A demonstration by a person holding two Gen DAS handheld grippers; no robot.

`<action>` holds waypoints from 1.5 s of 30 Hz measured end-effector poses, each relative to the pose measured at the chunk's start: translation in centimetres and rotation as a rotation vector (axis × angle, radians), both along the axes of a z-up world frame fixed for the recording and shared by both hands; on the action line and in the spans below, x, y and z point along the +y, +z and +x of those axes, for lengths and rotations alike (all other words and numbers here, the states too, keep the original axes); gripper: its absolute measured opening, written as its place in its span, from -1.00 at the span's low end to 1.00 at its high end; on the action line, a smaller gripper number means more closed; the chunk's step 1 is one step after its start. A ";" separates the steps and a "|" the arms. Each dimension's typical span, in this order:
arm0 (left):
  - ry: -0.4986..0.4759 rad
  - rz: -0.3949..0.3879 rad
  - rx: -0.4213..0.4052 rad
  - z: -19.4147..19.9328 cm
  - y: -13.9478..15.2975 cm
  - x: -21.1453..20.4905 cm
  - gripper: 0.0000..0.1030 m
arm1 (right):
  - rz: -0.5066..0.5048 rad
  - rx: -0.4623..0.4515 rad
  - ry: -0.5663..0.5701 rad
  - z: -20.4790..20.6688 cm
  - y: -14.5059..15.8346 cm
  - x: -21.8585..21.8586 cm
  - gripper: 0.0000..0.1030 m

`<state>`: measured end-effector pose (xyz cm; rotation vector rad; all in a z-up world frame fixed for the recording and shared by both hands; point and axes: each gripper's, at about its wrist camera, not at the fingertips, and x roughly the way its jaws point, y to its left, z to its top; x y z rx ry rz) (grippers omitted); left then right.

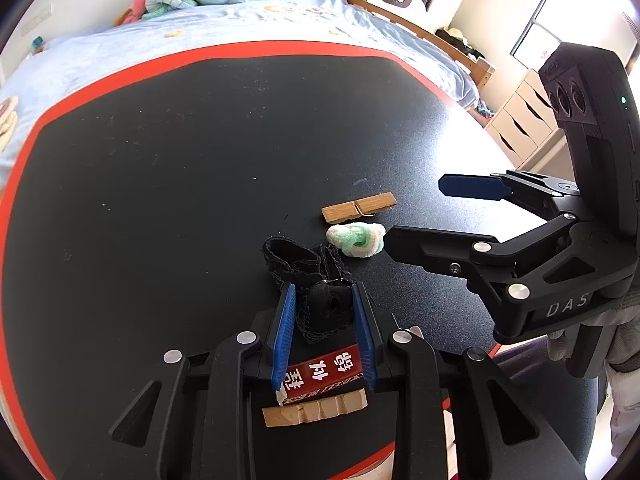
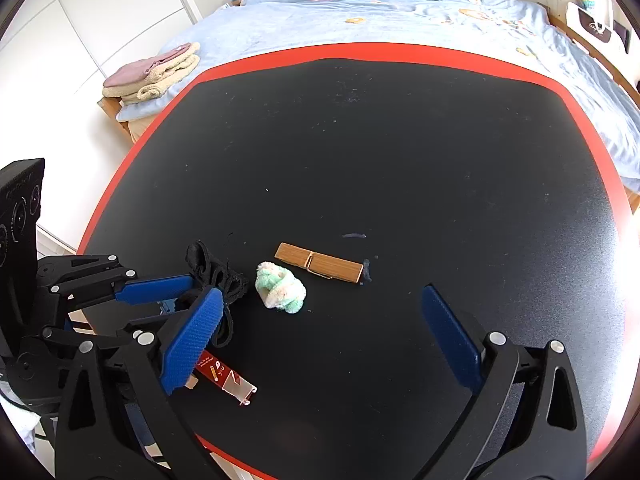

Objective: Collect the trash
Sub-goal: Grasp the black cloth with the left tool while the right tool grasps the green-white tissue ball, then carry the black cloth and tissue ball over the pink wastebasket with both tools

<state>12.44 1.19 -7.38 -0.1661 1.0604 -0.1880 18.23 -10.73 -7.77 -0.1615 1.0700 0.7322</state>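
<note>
Two tools: left tool [image 1: 324, 320] pinching black cloth [image 1: 326, 308]; right tool [image 2: 324, 340] spread wide.

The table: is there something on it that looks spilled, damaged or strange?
Yes. Beside the right end of the wooden clothespin are small wet-looking smears on the black table, like a little spill. The surface also carries pale specks and dust. The black fabric in the left gripper looks frayed, with loose threads.
</note>
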 end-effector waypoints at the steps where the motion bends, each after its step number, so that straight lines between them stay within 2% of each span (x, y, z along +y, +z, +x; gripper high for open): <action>1: 0.002 -0.002 -0.001 -0.1 0.0 0.2 -0.50 | -0.002 0.001 0.000 0.0 -0.1 0.0 0.82; 10: 0.026 -0.001 -0.017 -0.4 0.5 1.1 -0.62 | -0.006 0.016 0.017 -0.1 -1.0 0.5 0.51; 22: 0.061 0.000 -0.030 -1.1 0.8 2.3 -0.63 | -0.013 0.025 0.057 -0.5 -1.7 1.3 -0.08; 25: 0.063 0.000 -0.032 -1.0 0.9 2.1 -0.63 | -0.018 0.020 0.068 -0.8 -1.6 1.4 -0.33; 26: 0.064 0.000 -0.033 -1.0 0.9 2.1 -0.63 | -0.017 0.019 0.068 -0.8 -1.6 1.3 -0.51; 27: 0.065 0.000 -0.034 -1.1 1.0 2.0 -0.63 | -0.018 0.017 0.068 -0.9 -1.6 1.3 -0.58; 34: 0.065 0.005 -0.046 -1.4 1.5 1.8 -0.63 | -0.016 -0.004 0.064 -1.6 -0.7 0.6 -0.63; 45: 0.049 0.023 -0.094 -3.7 4.5 1.2 -0.62 | 0.004 -0.065 0.075 -4.7 3.2 -0.8 -0.63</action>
